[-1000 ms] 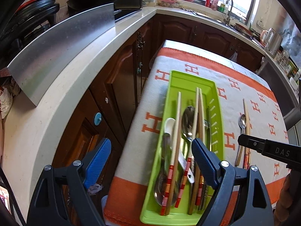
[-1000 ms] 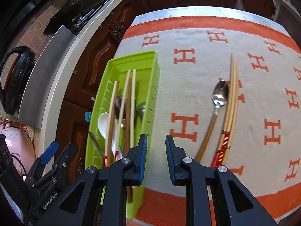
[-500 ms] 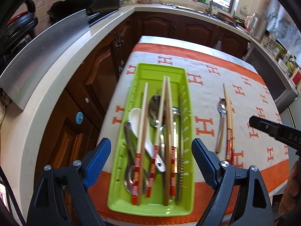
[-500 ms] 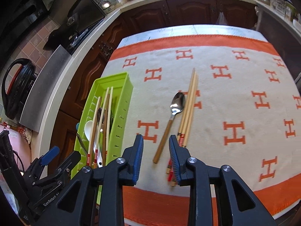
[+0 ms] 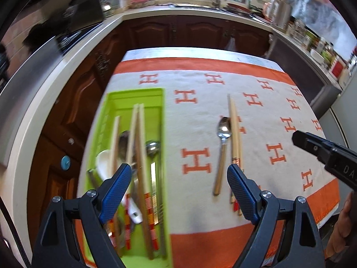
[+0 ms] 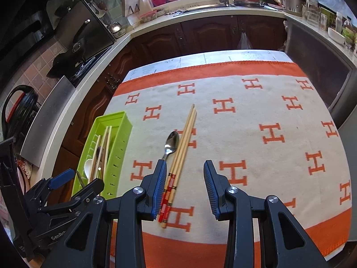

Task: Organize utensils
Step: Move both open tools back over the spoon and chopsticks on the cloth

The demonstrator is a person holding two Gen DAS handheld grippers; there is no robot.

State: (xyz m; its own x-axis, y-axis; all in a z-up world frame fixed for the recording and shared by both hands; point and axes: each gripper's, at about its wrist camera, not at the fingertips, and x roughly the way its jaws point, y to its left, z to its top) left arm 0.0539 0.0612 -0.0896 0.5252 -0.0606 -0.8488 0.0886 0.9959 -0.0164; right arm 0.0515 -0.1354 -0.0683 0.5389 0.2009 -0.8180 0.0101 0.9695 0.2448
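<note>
The green tray [image 6: 116,134] sits along the left edge of the tabletop's orange-and-white cloth [image 6: 256,116], already stuffed with chopsticks and spoons. The left gripper [image 5: 176,192] hangs over its near end, jaws wide apart and empty. Mid-cloth near the front edge, a spoon [image 6: 171,144] lies just beside loose chopsticks [image 6: 181,154]. The right gripper [image 6: 185,187] is above their striped ends, jaws opening, nothing pinched.

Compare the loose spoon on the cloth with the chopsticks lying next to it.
The metal spoon with a wooden handle is a single piece with a shiny rounded bowl; the pale wooden chopsticks with red-striped ends are several thin straight sticks. The spoon is shorter; the chopsticks reach farther up the orange-and-cream cloth. Both lie flat, side by side, outside the lime-green plastic tray.
</note>
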